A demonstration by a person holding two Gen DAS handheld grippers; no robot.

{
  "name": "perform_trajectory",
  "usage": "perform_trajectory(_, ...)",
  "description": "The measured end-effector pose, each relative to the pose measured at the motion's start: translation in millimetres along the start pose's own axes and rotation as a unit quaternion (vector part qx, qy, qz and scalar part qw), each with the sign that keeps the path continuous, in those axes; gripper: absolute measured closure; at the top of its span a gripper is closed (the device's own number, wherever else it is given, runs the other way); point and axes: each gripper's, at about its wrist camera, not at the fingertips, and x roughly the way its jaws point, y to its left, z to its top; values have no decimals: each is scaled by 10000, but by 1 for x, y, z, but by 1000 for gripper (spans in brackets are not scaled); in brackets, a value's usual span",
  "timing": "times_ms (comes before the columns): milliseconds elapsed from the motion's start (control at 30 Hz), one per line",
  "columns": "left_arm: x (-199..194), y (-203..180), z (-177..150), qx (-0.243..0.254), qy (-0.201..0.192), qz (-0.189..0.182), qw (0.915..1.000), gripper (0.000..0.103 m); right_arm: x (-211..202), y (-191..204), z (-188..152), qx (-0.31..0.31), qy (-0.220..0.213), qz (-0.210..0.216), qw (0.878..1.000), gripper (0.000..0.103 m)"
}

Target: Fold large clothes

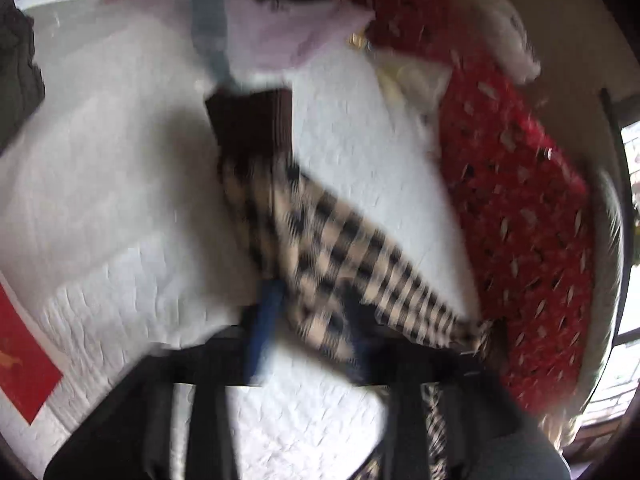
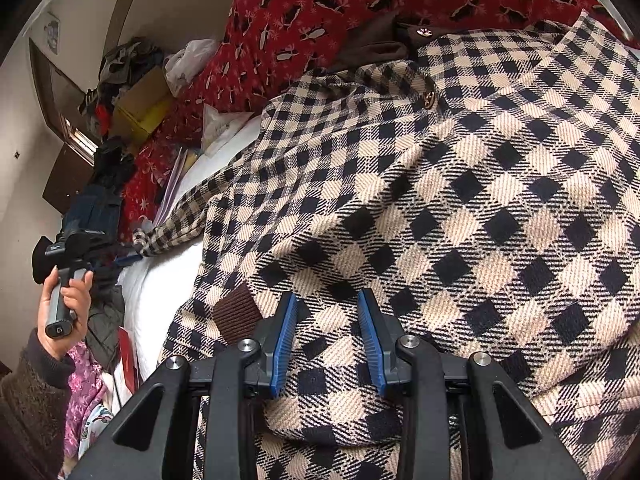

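Nearest the right-wrist camera, the right gripper sits low on the checked jacket with its blue fingers partly apart. A hump of cloth rises between them, but I can't tell if the pads are really pinching it or just resting on it. A brown knit cuff lies at about 9 o'clock of the fingers, folded onto the body of the jacket.

The left-wrist view is badly blurred. The left gripper has its fingers spread fairly wide, with the other sleeve running diagonally across them from its dark cuff at 12 o'clock down to 4 o'clock. It looks loose rather than gripped, so I'd say the sleeve is free.

Further out is the white bedsheet, then the red patterned blanket at 12 o'clock behind the collar.

For this step, I'd pin the body with the right while the left lays the sleeve flat across the chest, cuff square — then smooth the hump before folding further.
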Motion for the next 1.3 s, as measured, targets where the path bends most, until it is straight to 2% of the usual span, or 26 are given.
perform_trajectory(33, 3, 1, 3, -33, -26, 182, 9998, 29, 0, -1, 0, 32, 2, 8, 10000, 69)
perform_trajectory(67, 8, 2, 5, -84, -6, 438, 9990, 29, -1, -1, 0, 53, 4, 17, 10000, 69)
perform_trajectory(100, 17, 4, 6, -143, 131, 521, 9985, 29, -1, -1, 0, 69, 5, 23, 10000, 69)
perform_trajectory(167, 36, 12, 4, -326, 526, 499, 9968, 29, -1, -1, 0, 96, 11, 38, 9999, 69)
perform_trajectory(233, 31, 14, 4, -320, 309, 515, 9977, 34, -1, -1, 1, 110, 30, 45, 9999, 69)
perform_trajectory(267, 26, 11, 4, -285, 125, 508, 9982, 45, -1, -1, 2, 115, 47, 46, 9999, 68)
perform_trajectory(300, 23, 8, 4, -255, 31, 402, 9989, 83, -1, -2, 2, 125, 68, 47, 9999, 69)
perform_trajectory(333, 23, 4, 4, -235, 76, 238, 9994, 101, -2, -2, 3, 143, 88, 43, 9998, 69)
perform_trajectory(400, 18, -6, 2, -88, 24, 185, 9998, 101, -3, -1, 6, 183, 148, 23, 9997, 69)
perform_trajectory(500, 0, -40, -12, 589, -231, 173, 9978, 101, -4, 3, 7, 150, 224, -61, 9996, 69)
perform_trajectory(633, -19, -86, -37, 1325, -229, -129, 9908, 101, -13, 8, 7, 122, 287, -170, 9994, 68)
perform_trajectory(733, -31, -119, -55, 1684, -199, -338, 9849, 101, -25, 6, 5, 105, 287, -268, 9992, 66)
perform_trajectory(833, -41, -145, -74, 2043, -127, -463, 9777, 101, -41, 1, 3, 34, 284, -612, 9977, 65)
perform_trajectory(967, -52, -187, -115, 2626, -26, -628, 9628, 101, -69, -17, 1, 53, 95, -1189, 9928, 65)
perform_trajectory(1033, -57, -207, -139, 2965, 36, -733, 9522, 101, -81, -28, -1, 74, 14, -1519, 9884, 63)
perform_trajectory(1100, -61, -224, -162, 3279, 82, -770, 9415, 101, -89, -40, -5, 96, -11, -1727, 9849, 54)
perform_trajectory(1133, -62, -231, -175, 3431, 102, -793, 9359, 101, -91, -47, -8, 155, 9, -1790, 9837, 54)
perform_trajectory(1200, -64, -243, -203, 3743, 160, -829, 9235, 101, -92, -63, -14, 341, 77, -1691, 9850, 54)
perform_trajectory(1267, -64, -253, -231, 4003, 263, -858, 9120, 101, -98, -73, -21, 440, -110, -1419, 9888, 54)
perform_trajectory(1300, -63, -256, -240, 4060, 304, -863, 9093, 101, -100, -75, -22, 472, -137, -1347, 9897, 54)
